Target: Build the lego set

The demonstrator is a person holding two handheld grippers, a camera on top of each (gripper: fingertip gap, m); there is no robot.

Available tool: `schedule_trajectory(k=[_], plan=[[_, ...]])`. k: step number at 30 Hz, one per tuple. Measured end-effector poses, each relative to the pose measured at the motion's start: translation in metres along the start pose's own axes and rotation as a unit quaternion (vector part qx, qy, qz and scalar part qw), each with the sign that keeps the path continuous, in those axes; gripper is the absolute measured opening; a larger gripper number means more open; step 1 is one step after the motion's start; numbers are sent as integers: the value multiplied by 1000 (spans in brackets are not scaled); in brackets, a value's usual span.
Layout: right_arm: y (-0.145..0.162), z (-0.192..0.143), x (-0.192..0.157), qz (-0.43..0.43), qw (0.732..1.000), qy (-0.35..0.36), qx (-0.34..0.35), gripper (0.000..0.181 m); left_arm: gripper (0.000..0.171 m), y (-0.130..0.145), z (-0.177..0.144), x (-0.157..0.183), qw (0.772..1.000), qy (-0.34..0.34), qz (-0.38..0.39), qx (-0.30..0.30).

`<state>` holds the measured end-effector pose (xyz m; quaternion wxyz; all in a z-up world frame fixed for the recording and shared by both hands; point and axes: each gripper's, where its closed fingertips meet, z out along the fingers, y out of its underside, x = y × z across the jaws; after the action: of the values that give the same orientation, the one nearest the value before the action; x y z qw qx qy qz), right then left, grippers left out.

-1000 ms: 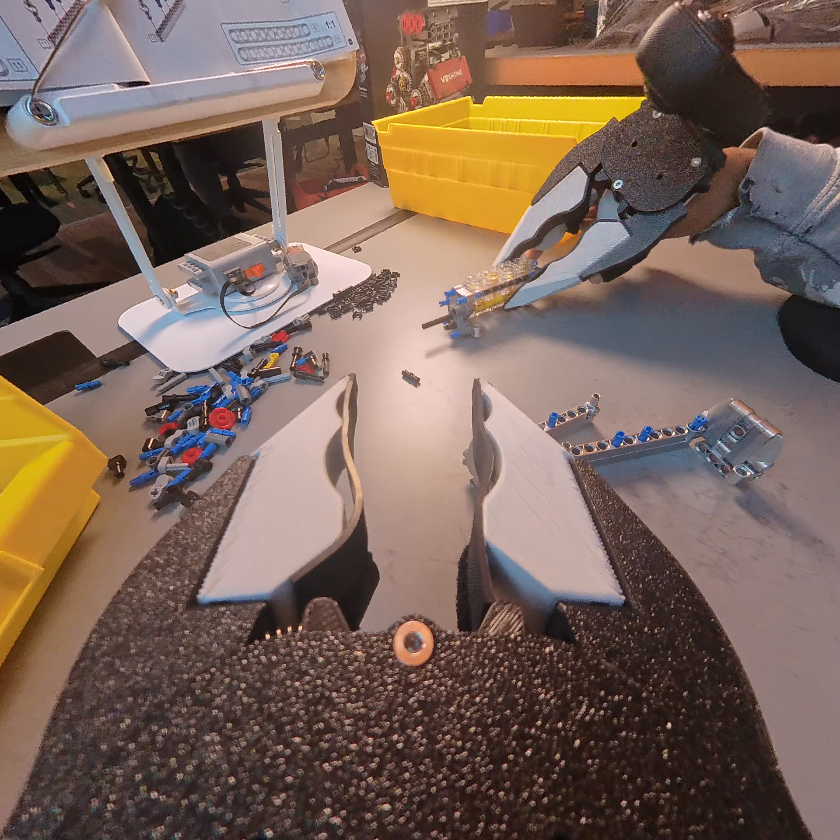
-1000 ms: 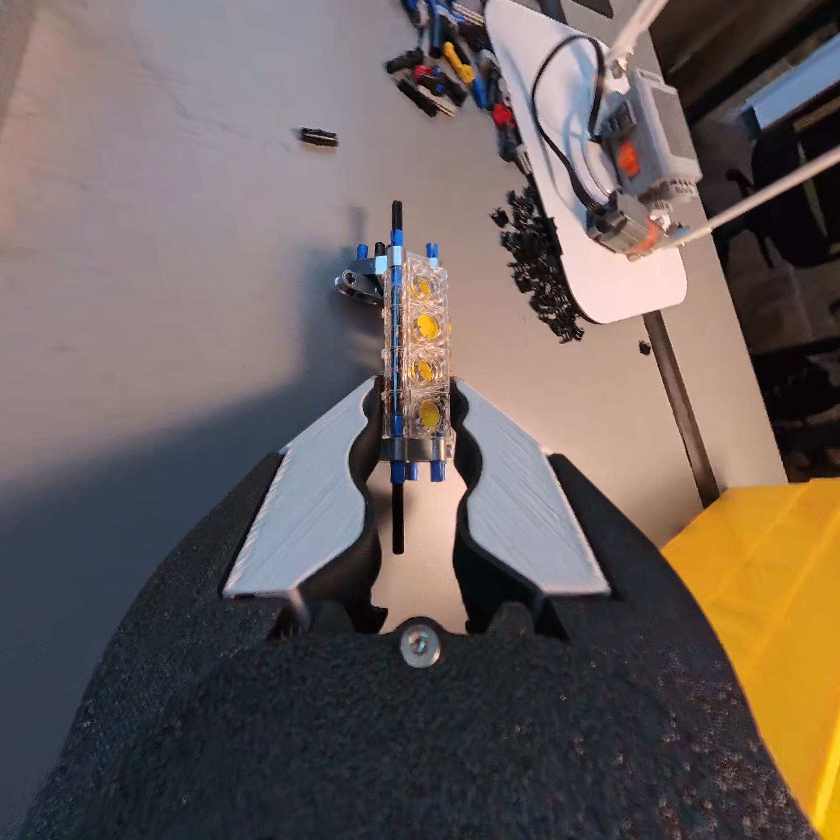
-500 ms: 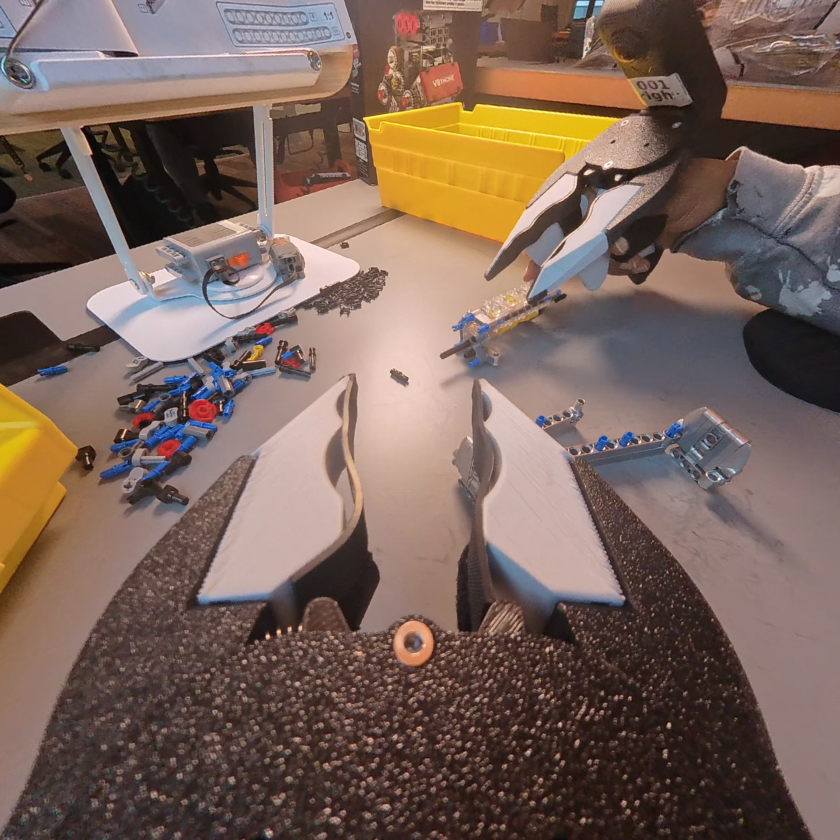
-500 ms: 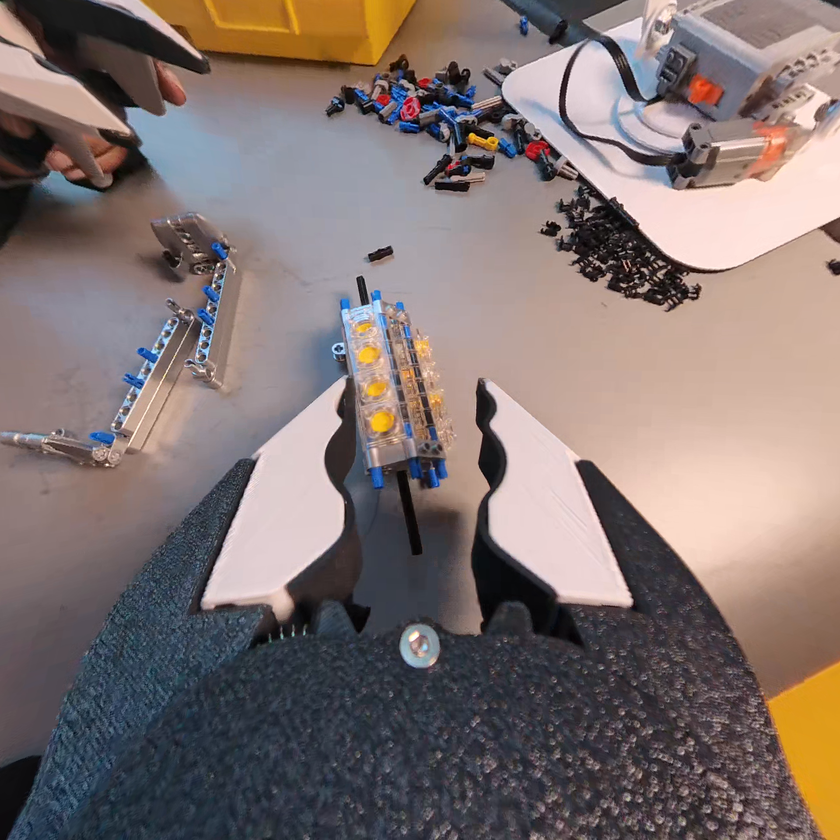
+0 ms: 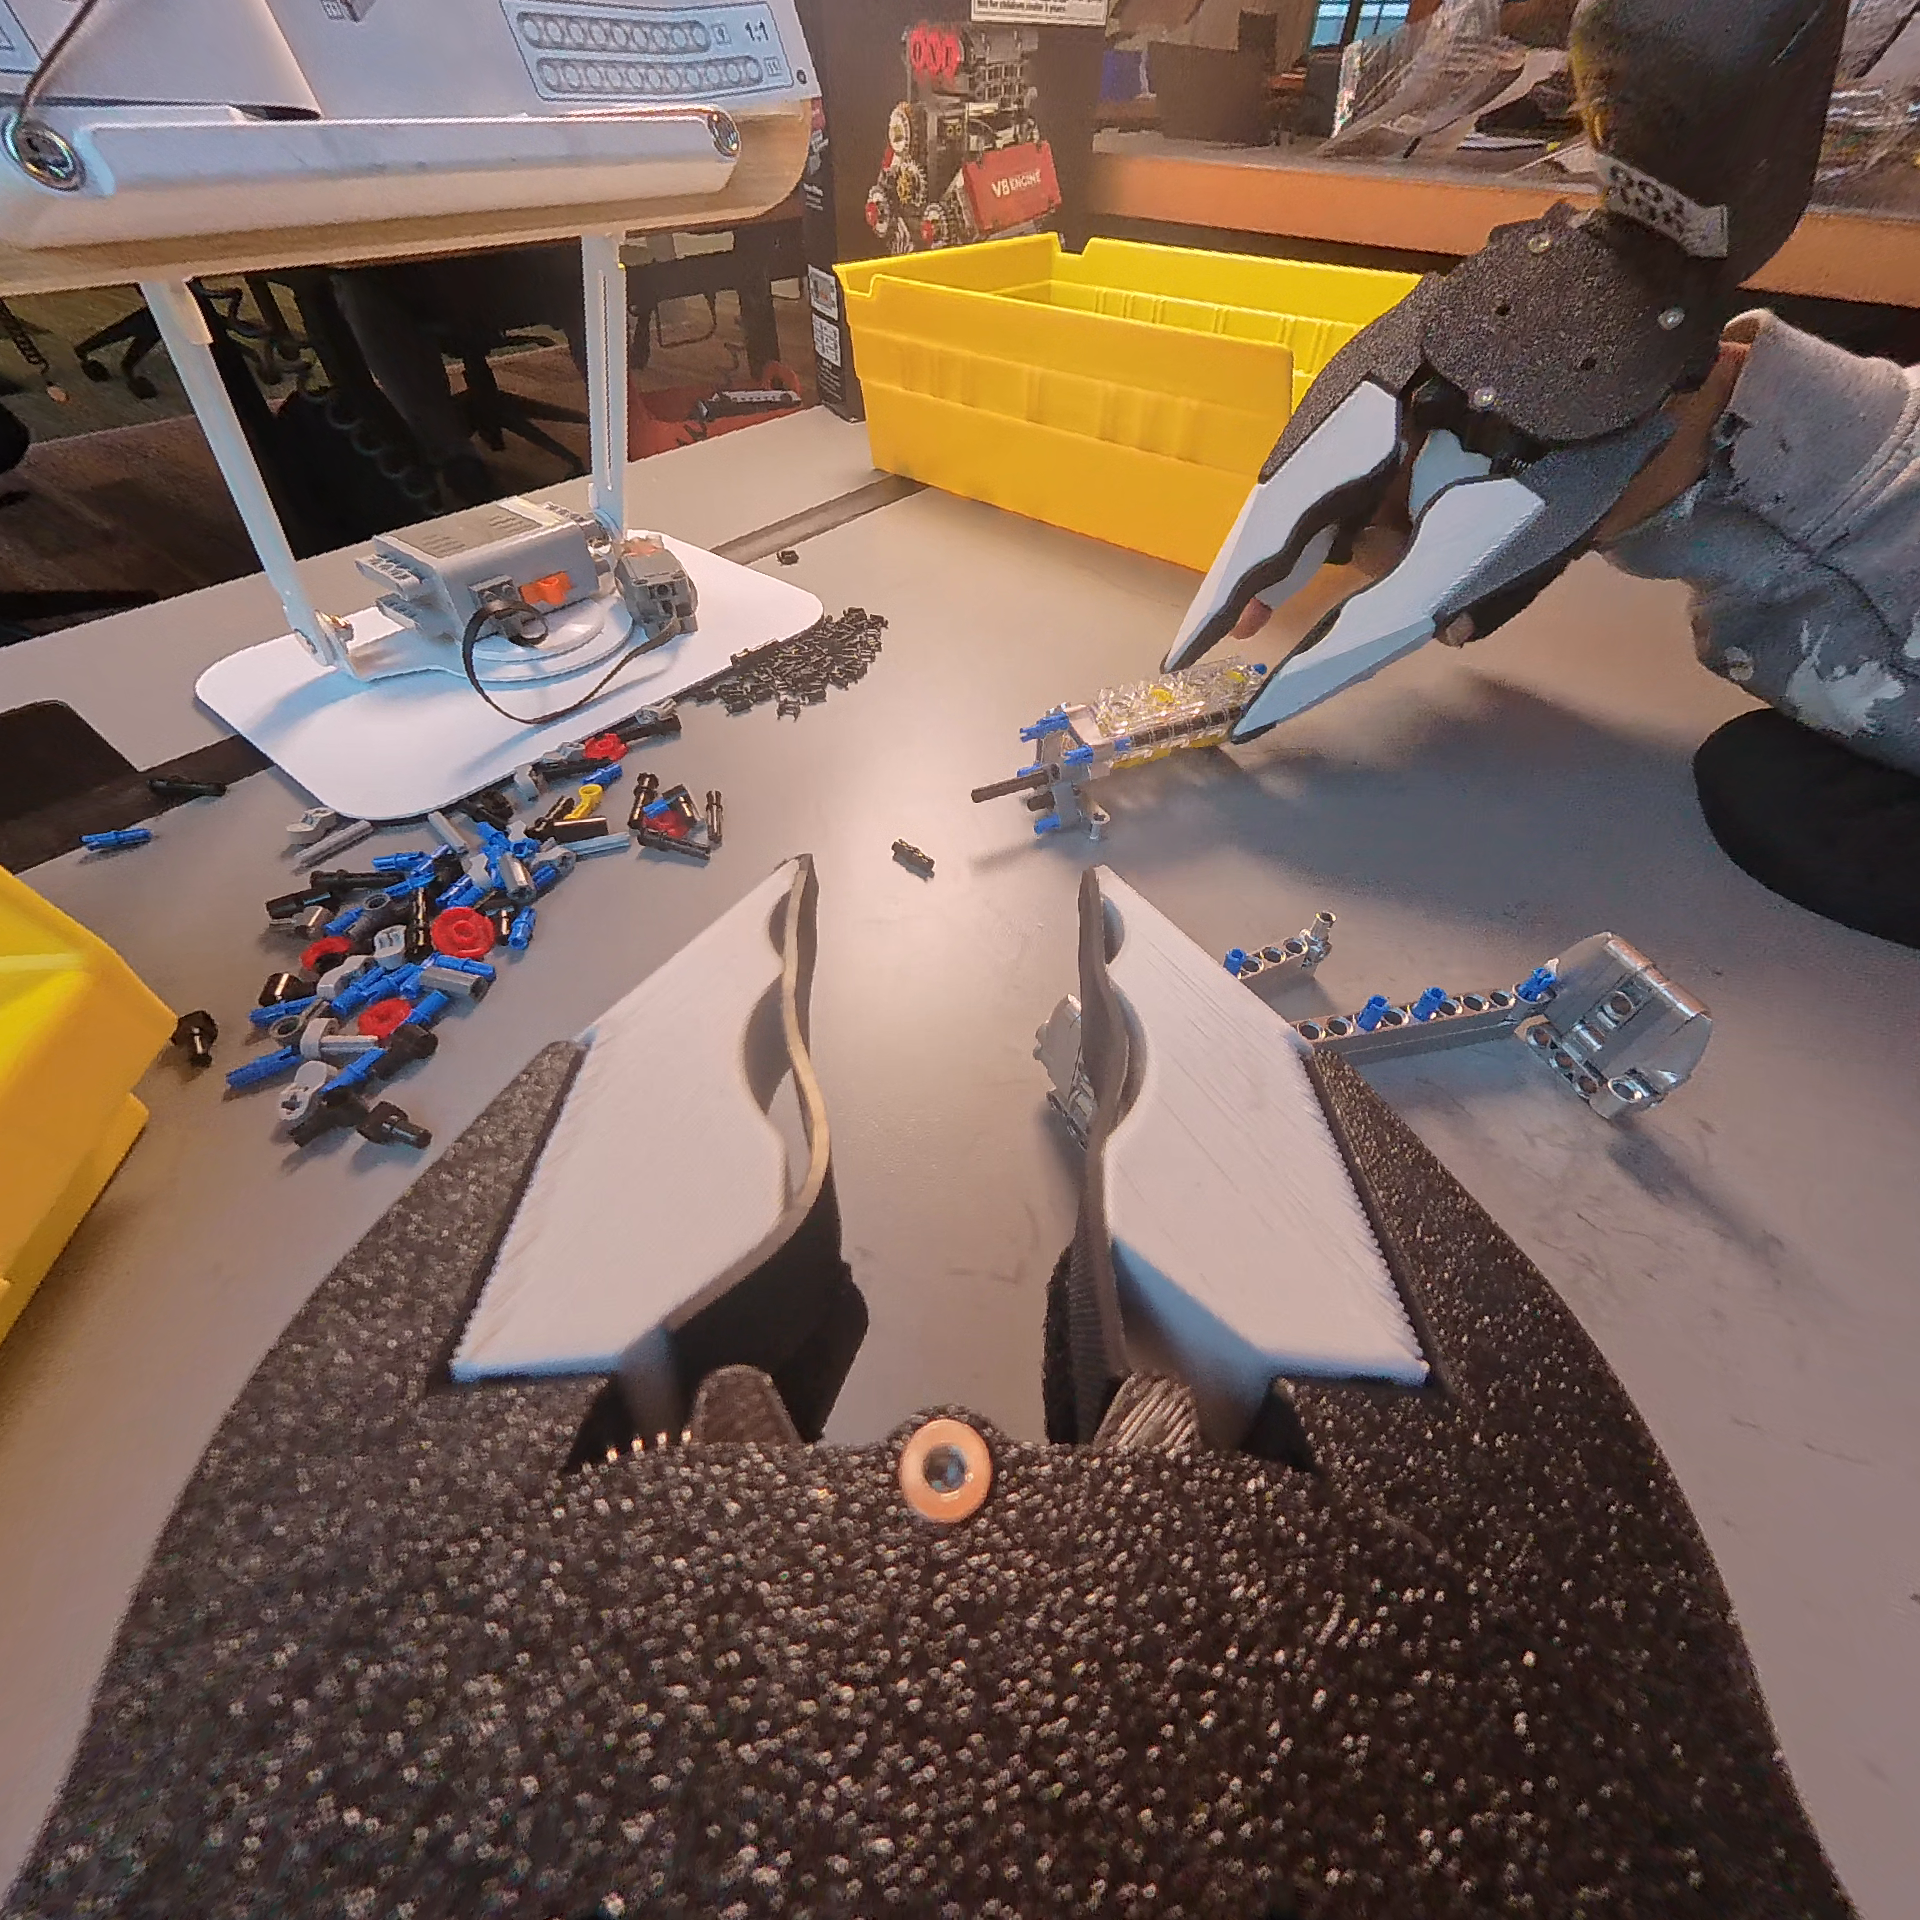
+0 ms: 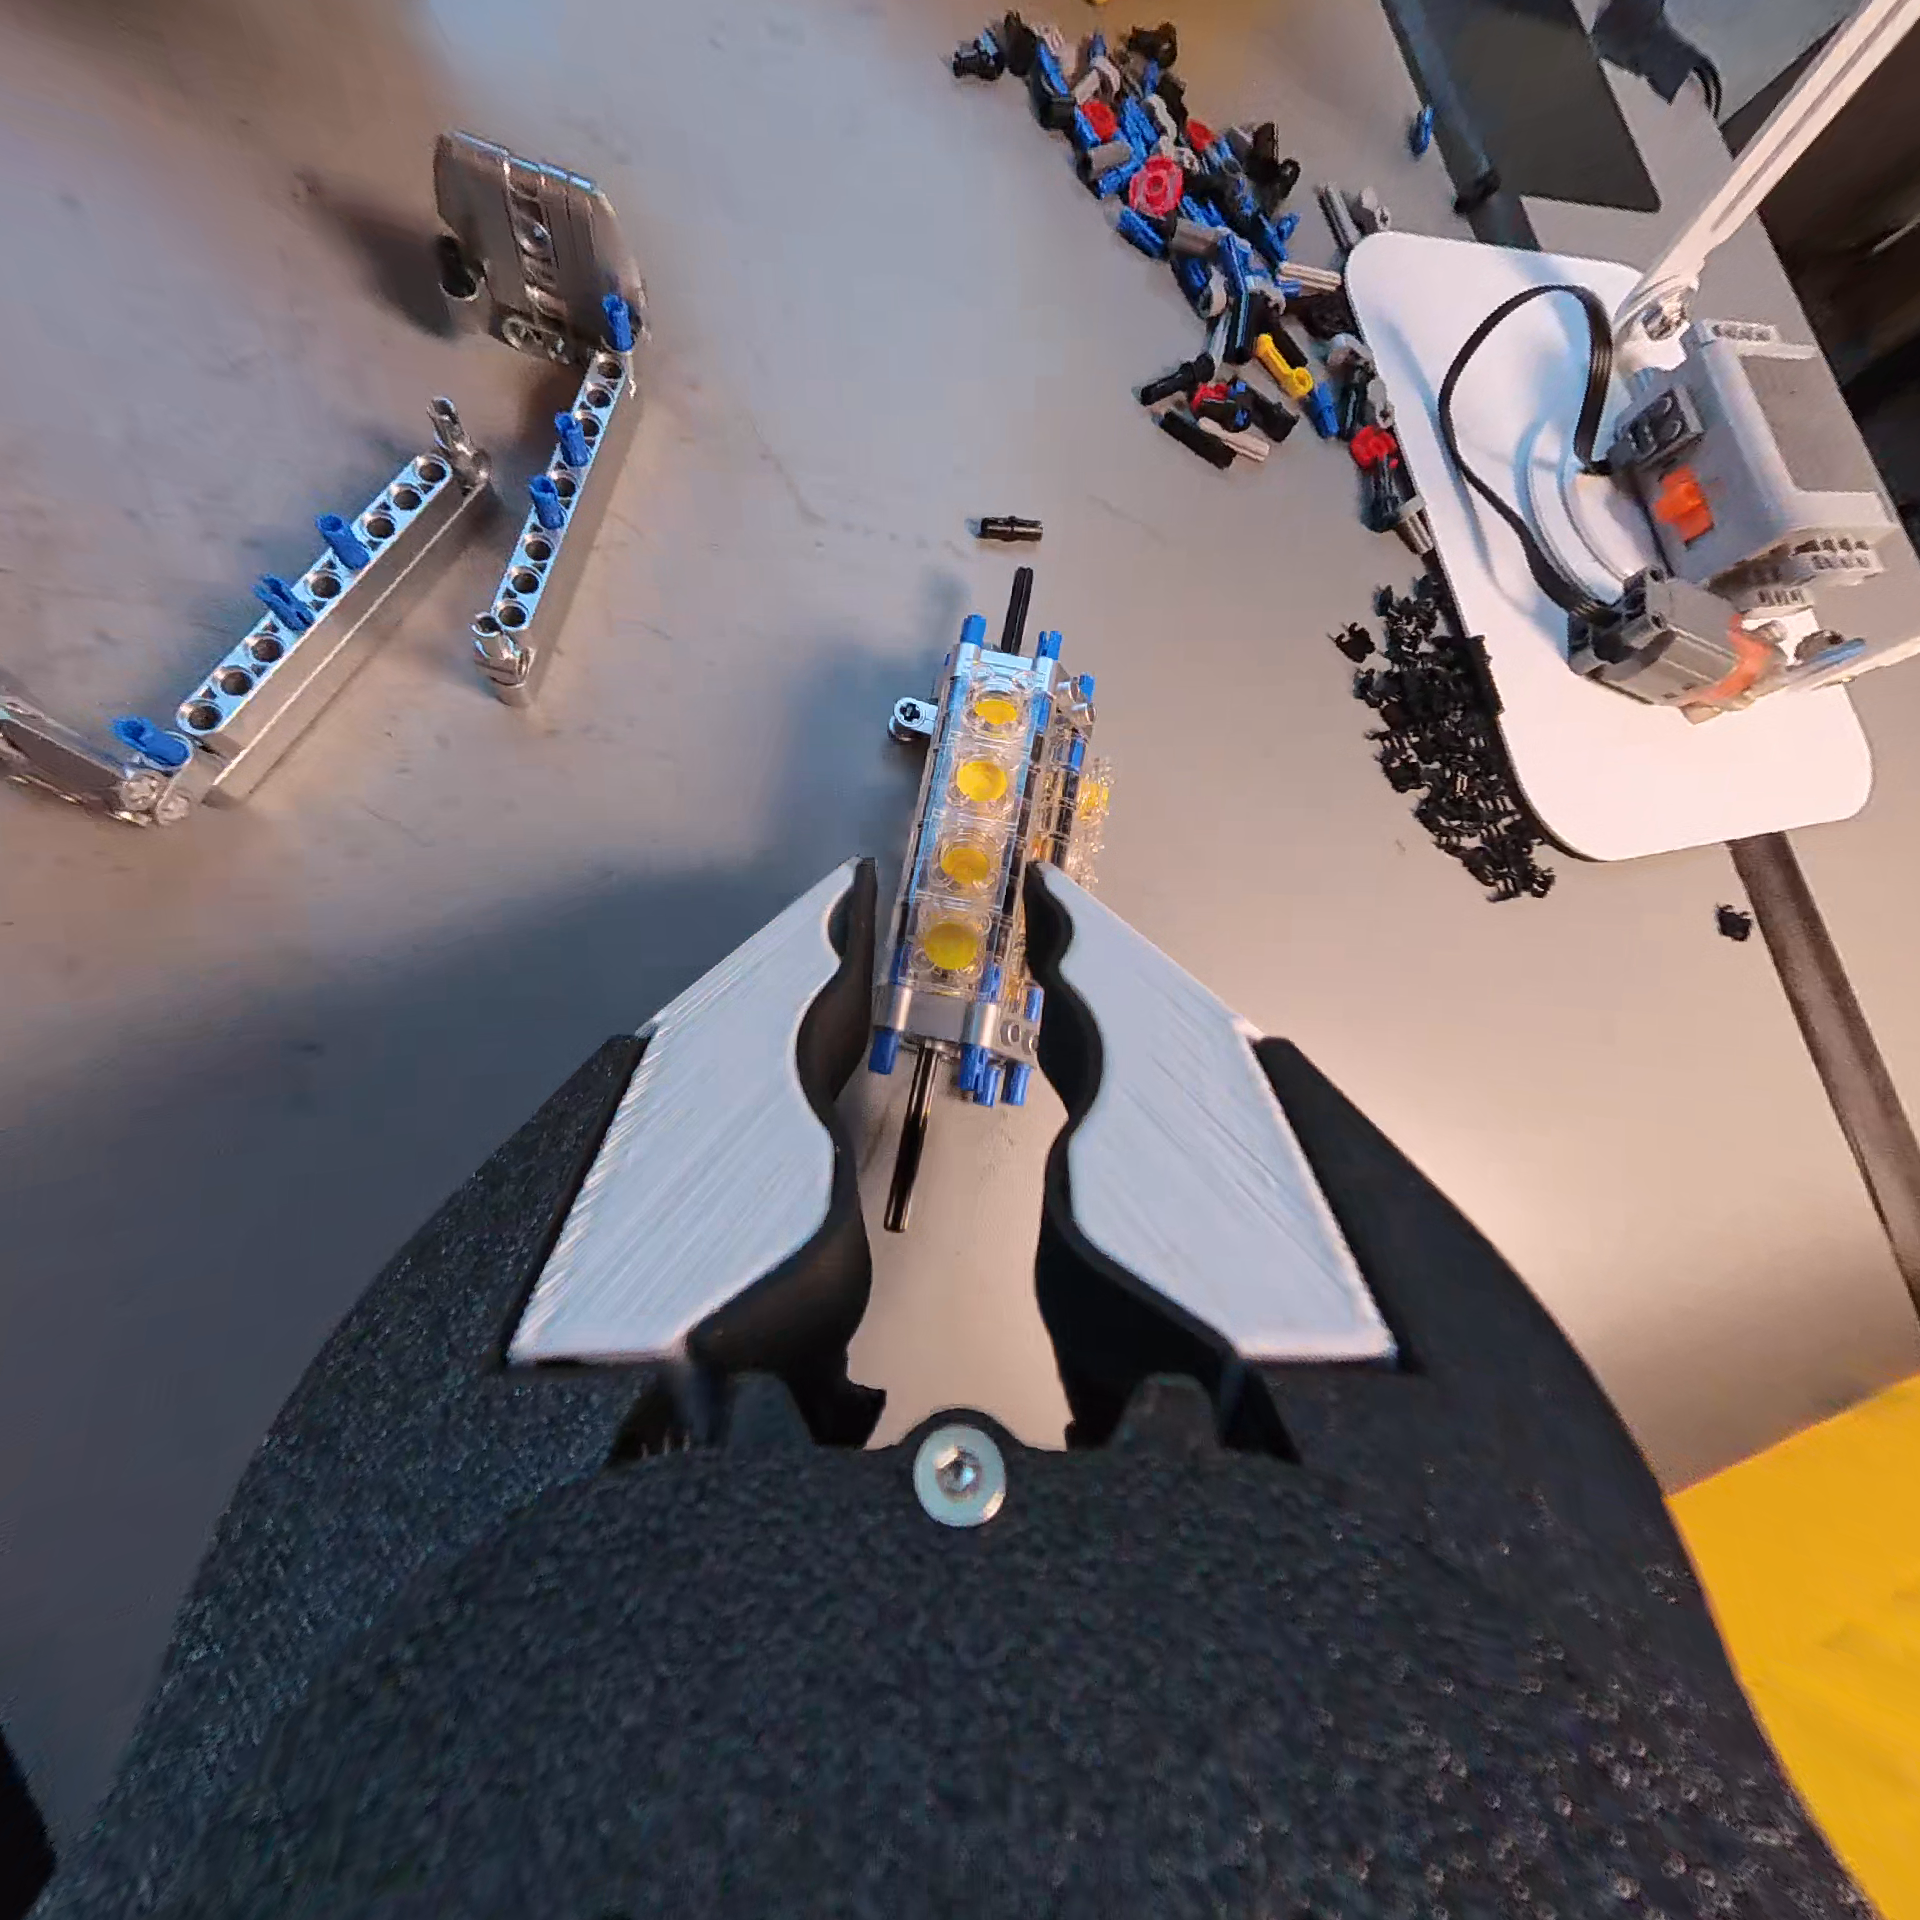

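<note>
Where the right gripper (image 6: pixel 945 883) reaches down to the grey table (image 6: pixel 312 1039), its jaws are closed against the near end of a clear brick block with yellow pistons (image 6: pixel 971 831), one finger on each side (whether the block is lifted or resting on the table I cannot tell). A black axle (image 6: pixel 909 1143) sticks out of the block toward the gripper. A lone black pin (image 6: pixel 1010 528) lies just beyond it. Grey holed beams with blue pins (image 6: pixel 332 613) lie well to the side. The left gripper (image 5: pixel 943 894) hovers with jaws apart, holding nothing. Loose small parts (image 5: pixel 416 935) sit beside a white stand base (image 5: pixel 416 727); yellow bin (image 5: pixel 1060 384) farther back.
</note>
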<state>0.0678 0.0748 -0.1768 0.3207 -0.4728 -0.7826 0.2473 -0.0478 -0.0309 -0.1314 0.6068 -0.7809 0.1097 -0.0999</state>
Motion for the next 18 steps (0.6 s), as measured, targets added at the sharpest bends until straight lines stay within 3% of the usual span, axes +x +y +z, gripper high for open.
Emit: schedule_trajectory(k=[8, 11, 18], plan=[[-2, -3, -18, -64, 998, -23, -14, 23, 48, 0, 0, 0, 1000, 2, -1, -1], [0, 0, -13, -120, 992, 16, -46, 23, 48, 0, 0, 0, 1000, 2, -1, 0], [-5, 10, 3, -202, 974, 92, -48, 22, 48, -1, -1, -1, 1000, 2, -4, 2]])
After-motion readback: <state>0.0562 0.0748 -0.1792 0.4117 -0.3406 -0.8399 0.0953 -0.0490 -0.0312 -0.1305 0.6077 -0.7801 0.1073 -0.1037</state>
